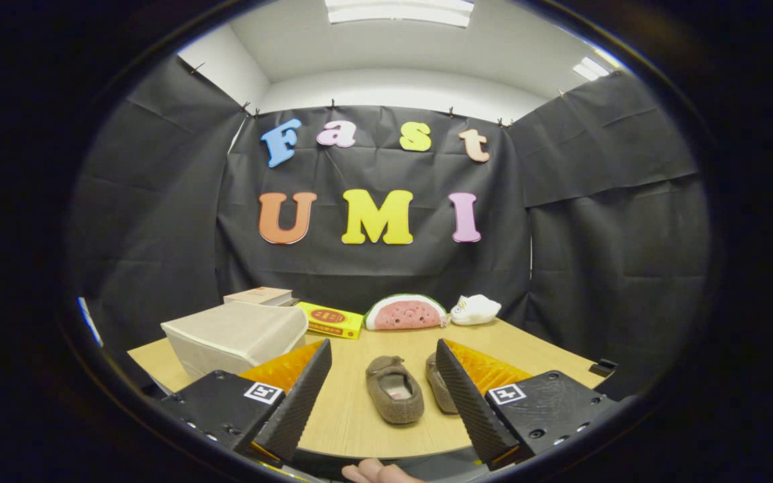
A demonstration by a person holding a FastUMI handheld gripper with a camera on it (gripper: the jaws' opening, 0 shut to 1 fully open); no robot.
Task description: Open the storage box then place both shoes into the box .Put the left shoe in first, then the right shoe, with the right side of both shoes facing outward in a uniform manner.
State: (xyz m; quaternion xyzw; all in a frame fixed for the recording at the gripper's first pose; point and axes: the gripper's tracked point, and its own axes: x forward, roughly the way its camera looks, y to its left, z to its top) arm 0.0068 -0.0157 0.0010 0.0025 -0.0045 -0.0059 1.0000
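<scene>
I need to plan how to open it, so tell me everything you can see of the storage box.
The storage box is a pale beige, fabric-looking box with a flat lid that is shut. It sits on the wooden table, just beyond one finger of the open gripper, which touches nothing. A book shows just behind the box and a yellow packet lies beside it; whether they touch it I cannot tell. No handle or latch shows from here.

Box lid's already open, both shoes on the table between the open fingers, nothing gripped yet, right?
Not quite: the storage box is closed, its lid down, as the gripper view shows. The rest holds: both shoes lie on the table between the open fingers of the gripper, which grips nothing.
</scene>
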